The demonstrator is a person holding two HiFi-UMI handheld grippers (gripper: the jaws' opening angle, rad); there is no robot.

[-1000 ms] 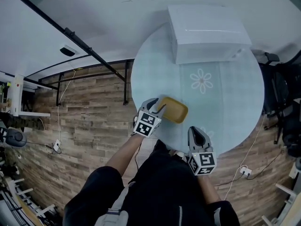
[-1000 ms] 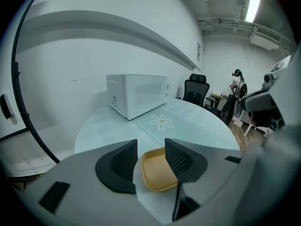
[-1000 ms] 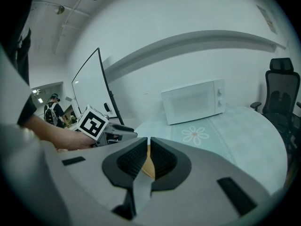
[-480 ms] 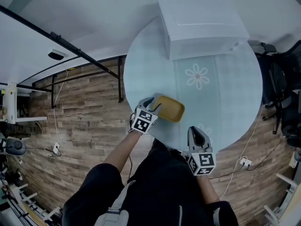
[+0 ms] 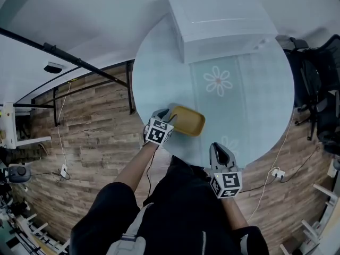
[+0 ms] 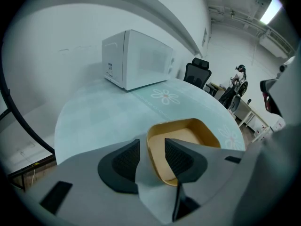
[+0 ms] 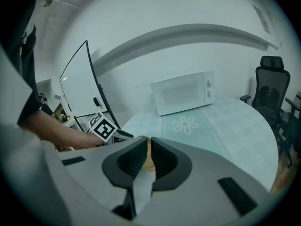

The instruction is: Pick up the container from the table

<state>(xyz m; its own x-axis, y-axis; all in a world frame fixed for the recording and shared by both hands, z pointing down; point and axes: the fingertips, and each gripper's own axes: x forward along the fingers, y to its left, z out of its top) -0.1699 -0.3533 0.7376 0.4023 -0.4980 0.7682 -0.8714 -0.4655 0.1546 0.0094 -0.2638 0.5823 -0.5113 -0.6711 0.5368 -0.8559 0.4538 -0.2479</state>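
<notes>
Yellow container (image 5: pixel 189 121) sits at the table's (image 5: pixel 255 105) 7 o'clock edge. Left gripper (image 6: pixel 151 150) is partly open, straddling its near wall. Right gripper (image 5: pixel 219 151) at 6 o'clock is pinched together, empty.

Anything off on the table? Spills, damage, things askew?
Nothing stands out. The container sits flat and empty near the table edge, its rim between the left gripper's open jaws. The microwave stands square at the far side. No spills or damage visible.
</notes>
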